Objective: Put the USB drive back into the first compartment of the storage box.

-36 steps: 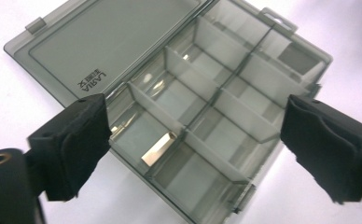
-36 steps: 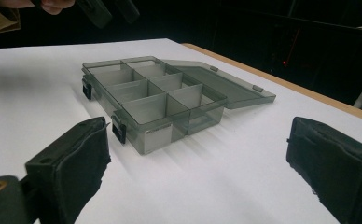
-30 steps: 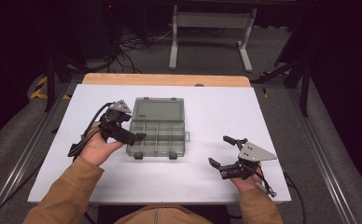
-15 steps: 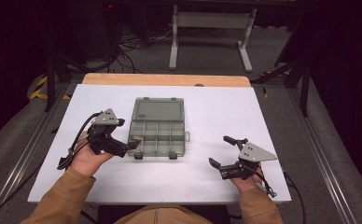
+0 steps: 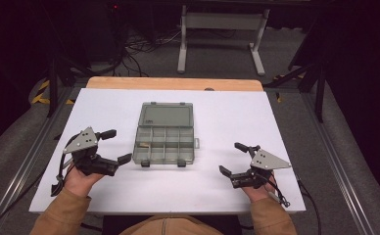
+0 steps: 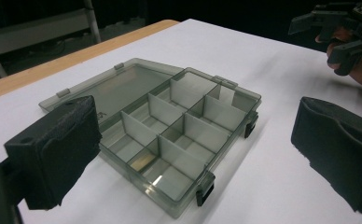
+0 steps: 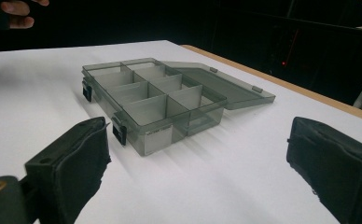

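Since the frame a second earlier, the left claw (image 5: 113, 146) has withdrawn from the box's (image 5: 165, 138) left edge toward the near-left of the worktop (image 5: 286, 127); the right claw and the box have not shifted. Left: the left claw, held low over the white worktop, stands released, its jaws spread wide and holding nothing, well apart from the box. Centre: the box, a smoky translucent organiser, sits mid-worktop with its lid (image 5: 166, 115) laid flat open on the far side and its compartments exposed; black latches (image 5: 181, 163) hang on the near wall. A small pale item (image 5: 142, 145) lies in a left-hand compartment; what it is cannot be told. Right: the right claw (image 5: 233, 158), likewise released and empty, rests near the worktop's near-right corner, well apart from the box. Judged step: the opening appears complete and both claws stand back, so the work is at a pause or its end. A next move, if any, would call for one claw to approach the box again, either to reach a compartment or to swing the lid back over.
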### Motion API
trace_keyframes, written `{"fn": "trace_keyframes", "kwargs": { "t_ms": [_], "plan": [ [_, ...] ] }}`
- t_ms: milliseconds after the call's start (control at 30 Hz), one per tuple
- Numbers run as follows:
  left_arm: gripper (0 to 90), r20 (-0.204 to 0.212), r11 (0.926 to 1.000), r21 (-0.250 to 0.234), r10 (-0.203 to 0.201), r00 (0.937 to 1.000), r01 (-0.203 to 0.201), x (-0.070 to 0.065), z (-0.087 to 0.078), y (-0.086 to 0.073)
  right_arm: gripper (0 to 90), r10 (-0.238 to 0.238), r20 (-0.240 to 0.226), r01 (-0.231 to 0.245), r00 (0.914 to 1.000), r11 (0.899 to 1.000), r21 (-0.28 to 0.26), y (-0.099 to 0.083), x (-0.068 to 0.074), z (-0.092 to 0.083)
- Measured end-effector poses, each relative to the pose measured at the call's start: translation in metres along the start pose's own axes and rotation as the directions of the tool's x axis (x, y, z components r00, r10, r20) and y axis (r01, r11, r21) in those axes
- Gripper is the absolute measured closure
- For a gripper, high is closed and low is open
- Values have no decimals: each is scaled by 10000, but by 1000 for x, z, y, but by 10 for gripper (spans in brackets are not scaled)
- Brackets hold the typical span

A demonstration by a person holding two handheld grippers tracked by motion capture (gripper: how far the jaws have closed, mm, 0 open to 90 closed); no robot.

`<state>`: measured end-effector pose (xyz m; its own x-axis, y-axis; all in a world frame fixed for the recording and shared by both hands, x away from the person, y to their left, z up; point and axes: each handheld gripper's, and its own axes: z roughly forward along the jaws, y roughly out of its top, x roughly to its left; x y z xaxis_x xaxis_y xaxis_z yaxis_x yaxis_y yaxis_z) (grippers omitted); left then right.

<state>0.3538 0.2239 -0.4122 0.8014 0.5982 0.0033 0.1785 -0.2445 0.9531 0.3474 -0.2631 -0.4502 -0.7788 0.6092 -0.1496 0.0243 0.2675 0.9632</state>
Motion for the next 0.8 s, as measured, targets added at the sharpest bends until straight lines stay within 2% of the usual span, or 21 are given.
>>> {"fn": "trace_keyframes", "kwargs": {
  "t_ms": [100,367,533,800],
  "plan": [
    [21,-198,9998,-189,113,9997,-116,-1,-3,-6,63,2,3,-2,10000,10000,-10,0,0,0],
    [25,-244,9946,-1032,78,9997,-103,-2,-7,-28,62,-18,8,18,10000,10000,-52,0,0,-1],
    [28,-83,9889,-1448,-335,9994,320,1,-6,-45,62,-2,13,2,10000,10000,-63,0,0,-2],
    [26,-282,9833,-1789,-387,9989,330,4,-9,-62,61,-13,-29,13,10000,10000,-94,0,1,-2]
  ]
}}
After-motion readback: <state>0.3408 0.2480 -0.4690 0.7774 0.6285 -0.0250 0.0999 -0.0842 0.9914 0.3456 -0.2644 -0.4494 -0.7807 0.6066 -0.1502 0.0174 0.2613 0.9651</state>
